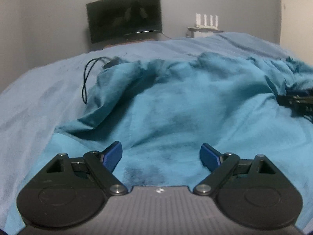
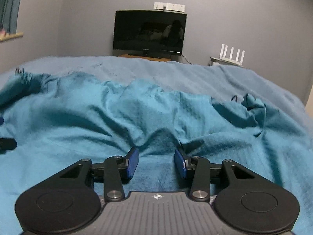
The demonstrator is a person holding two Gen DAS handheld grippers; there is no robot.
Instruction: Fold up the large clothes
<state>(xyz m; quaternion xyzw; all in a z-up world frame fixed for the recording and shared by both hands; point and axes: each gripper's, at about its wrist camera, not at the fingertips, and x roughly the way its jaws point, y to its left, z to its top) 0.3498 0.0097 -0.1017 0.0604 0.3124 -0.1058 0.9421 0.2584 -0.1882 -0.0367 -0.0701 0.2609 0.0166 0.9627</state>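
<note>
While the teal garment (image 1: 176, 101) lies spread and rumpled across the bed (image 1: 39, 90), both tools hang low over its near portion. Left hand-held gripper (image 1: 160, 155): jaws wide, nothing between them, flat cloth directly below. Right hand-held gripper (image 2: 156, 163): jaws at a moderate gap, no cloth held, with a raised ridge of fabric just ahead of the fingertips.

Risks, as judged from this moment:
- The garment lies in several overlapping layers with deep creases; a pinch here could take one layer only, or take the bed cover along with it, since the two blues sit flush against each other.
- A black cord (image 1: 86, 78) lies looped on the cover, touching the garment's far left edge. Dragging the cloth that way could snag it.
- The right tool points into a fold, not at a hem; closing there would bunch the cloth instead of giving a clean fold line.

Edges and room: the far edge is wavy and turned up; the left edge runs diagonally toward the near corner. Bare bed cover lies beyond and to the left, enough to lay a fold. A television (image 2: 149, 33) and a router (image 2: 231, 55) stand well apart from the work, against the wall.
</note>
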